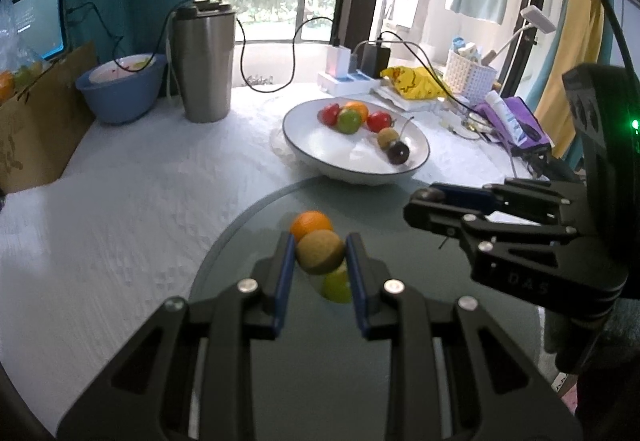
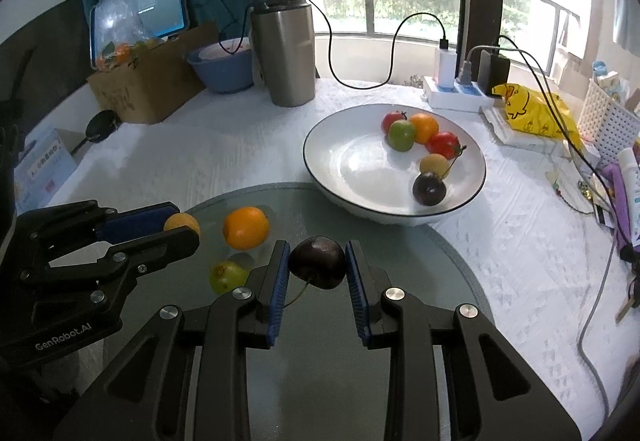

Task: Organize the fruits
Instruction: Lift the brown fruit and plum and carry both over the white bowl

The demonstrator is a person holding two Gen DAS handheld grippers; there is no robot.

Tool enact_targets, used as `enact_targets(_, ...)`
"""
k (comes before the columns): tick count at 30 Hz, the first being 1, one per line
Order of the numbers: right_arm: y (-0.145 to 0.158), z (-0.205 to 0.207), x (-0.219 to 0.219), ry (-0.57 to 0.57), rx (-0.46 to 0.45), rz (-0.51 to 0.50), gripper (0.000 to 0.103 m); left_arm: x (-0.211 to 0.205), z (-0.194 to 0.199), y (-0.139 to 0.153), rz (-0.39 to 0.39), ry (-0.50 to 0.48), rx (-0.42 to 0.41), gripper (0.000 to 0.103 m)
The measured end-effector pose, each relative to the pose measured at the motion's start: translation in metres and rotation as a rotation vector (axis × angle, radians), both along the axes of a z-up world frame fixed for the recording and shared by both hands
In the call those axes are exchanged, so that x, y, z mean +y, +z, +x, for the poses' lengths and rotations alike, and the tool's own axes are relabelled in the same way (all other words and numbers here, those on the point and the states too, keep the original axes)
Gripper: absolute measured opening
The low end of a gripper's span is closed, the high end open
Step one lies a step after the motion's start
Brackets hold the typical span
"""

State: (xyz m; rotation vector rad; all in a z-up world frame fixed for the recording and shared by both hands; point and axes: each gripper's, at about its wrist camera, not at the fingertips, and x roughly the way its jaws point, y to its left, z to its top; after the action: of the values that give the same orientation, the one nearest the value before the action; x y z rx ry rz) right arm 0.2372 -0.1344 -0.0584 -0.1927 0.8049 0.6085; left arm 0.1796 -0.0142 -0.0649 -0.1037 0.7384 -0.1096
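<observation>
L gripper (image 1: pixel 320 257) is clamped on a tan-brown round fruit (image 1: pixel 320 252), blue pads touching it on both sides, over the grey glass turntable (image 1: pixel 248 225). Just past it at 12 o'clock sits an orange (image 1: pixel 311 225); a green fruit (image 1: pixel 338 283) lies under/behind the held one toward 5 o'clock.

R gripper (image 2: pixel 318 263) is closed on a dark purple cherry-like fruit (image 2: pixel 318 261) w/ a thin stem trailing toward 7 o'clock. From the R wrist view the orange is at 10 o'clock of that claw, green fruit at 9 o'clock, both apart from it on the glass.

White plate w/ dark rim (image 2: pixel 340 145) sits beyond the turntable at 1 o'clock on the white textured cloth (image 2: pixel 200 153). It holds approx. 6 fruits: two red, one green, one orange grouped at the far side, plus a tan one and a dark one nearer the R rim.

Writing: "GenRobot.AI" on the L gripper body in the R wrist view; "DAS" on the R gripper body in the L wrist view.

Farther back: steel tumbler (image 2: pixel 284 53) at 11 o'clock, blue bowl (image 2: pixel 222 67), cardboard box (image 2: pixel 148 89), tablet screen (image 2: pixel 160 7) (text too small to read), power strip (image 2: pixel 456 93), yellow bag (image 2: pixel 532 113).
</observation>
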Motion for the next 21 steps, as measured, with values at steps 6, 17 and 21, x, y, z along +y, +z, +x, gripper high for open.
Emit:
enact_targets(6, 0.007, 0.005, -0.003, -0.004, -0.013, 0.006, 0.030, -0.001, 0.005, 0.008, -0.004, -0.001, -0.014, 0.027)
enact_targets(17, 0.015, 0.017, -0.004, -0.007, -0.027, 0.015, 0.030, -0.001, 0.017, 0.020, 0.004, -0.007, -0.032, 0.027)
enact_targets(21, 0.017, 0.023, -0.004, -0.008, -0.030, 0.019, 0.030, 0.000, 0.025, 0.024, 0.006, -0.007, -0.040, 0.027)
